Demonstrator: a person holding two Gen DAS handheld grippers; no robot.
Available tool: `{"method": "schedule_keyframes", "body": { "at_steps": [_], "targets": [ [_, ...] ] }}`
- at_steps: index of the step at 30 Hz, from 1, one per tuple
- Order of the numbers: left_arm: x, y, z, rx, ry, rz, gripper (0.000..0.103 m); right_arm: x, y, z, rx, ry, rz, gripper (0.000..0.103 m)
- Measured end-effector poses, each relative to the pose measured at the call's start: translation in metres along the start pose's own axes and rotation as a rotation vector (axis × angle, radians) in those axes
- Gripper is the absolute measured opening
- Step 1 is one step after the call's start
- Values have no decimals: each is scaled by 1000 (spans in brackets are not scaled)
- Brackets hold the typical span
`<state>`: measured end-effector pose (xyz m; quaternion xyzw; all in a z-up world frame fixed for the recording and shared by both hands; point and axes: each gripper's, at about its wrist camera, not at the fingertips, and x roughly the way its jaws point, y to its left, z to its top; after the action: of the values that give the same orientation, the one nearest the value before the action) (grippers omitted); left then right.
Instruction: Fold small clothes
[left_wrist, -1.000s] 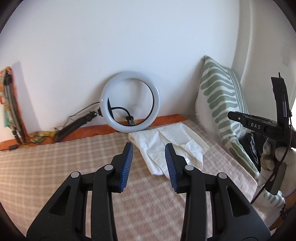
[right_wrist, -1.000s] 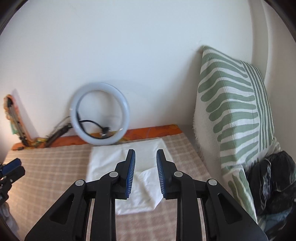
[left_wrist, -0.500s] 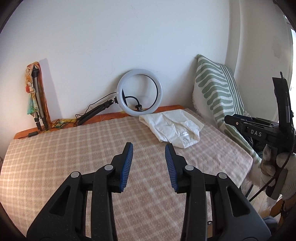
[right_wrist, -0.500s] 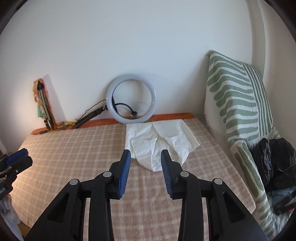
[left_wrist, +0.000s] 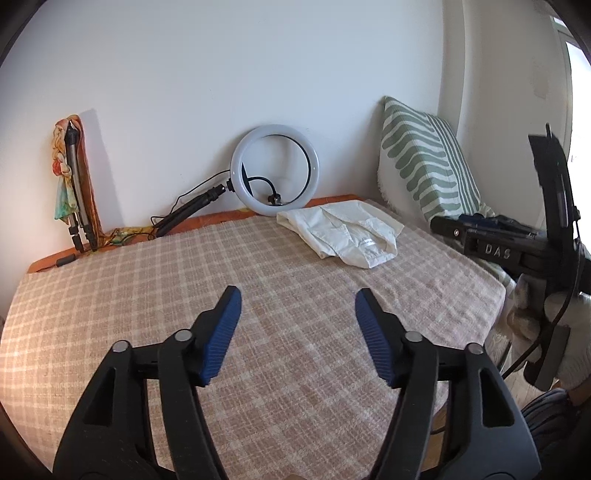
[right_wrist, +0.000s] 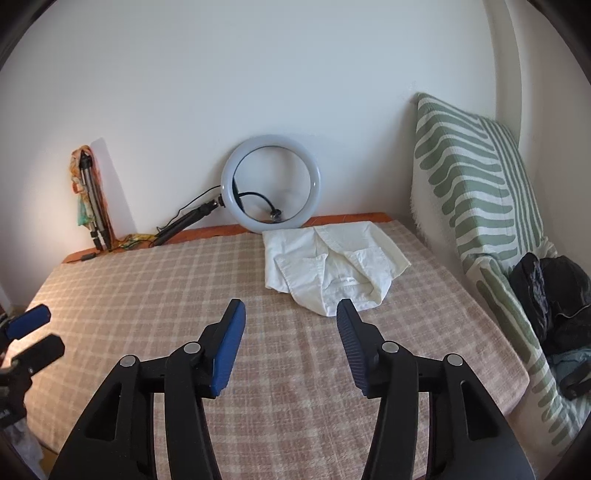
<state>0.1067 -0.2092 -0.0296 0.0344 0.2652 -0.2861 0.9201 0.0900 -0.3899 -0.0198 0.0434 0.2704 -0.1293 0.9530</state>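
Observation:
A folded white garment (left_wrist: 343, 232) lies at the far right of the checked bed cover (left_wrist: 184, 295), close to the wall. It also shows in the right wrist view (right_wrist: 332, 262). My left gripper (left_wrist: 297, 295) is open and empty, held above the middle of the bed, well short of the garment. My right gripper (right_wrist: 290, 306) is open and empty, just in front of the garment's near edge. The right gripper also shows at the right edge of the left wrist view (left_wrist: 480, 240), and the left one at the left edge of the right wrist view (right_wrist: 29, 332).
A ring light (left_wrist: 275, 173) on a small stand leans on the wall behind the garment. A green-striped cushion (right_wrist: 476, 177) stands at the right. Dark clothes (right_wrist: 554, 306) lie beyond the bed's right edge. A tripod with cloth (left_wrist: 74, 184) leans far left.
Both grippers have pulled back from the garment toward the near side of the bed, and both have opened wider. The garment stays folded by the wall.

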Motion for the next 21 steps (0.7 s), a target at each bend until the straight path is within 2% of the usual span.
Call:
{"method": "schedule_keyframes", "body": {
  "at_steps": [1, 4, 7, 11, 17, 21],
  "targets": [
    [-1, 0, -2, 6, -3, 5, 72, -1, 0, -1, 5, -10, -10, 69],
    [-2, 0, -5, 11, 1, 9, 78, -5, -1, -1, 22, -29, -13, 79],
    [-7, -2, -6, 21, -11, 27, 86, -7, 1, 0, 17, -46, -30, 80],
    [-15, 0, -4, 22, -44, 54, 102, -7, 2, 1, 23, -54, -40, 81],
    [-16, 7, 0, -2, -32, 133, 103, -8, 3, 0, 28, -56, -39, 81],
    [-11, 14, -1, -29, 7, 134, 103, -9, 7, 0, 19, -62, -38, 82]
  ]
}}
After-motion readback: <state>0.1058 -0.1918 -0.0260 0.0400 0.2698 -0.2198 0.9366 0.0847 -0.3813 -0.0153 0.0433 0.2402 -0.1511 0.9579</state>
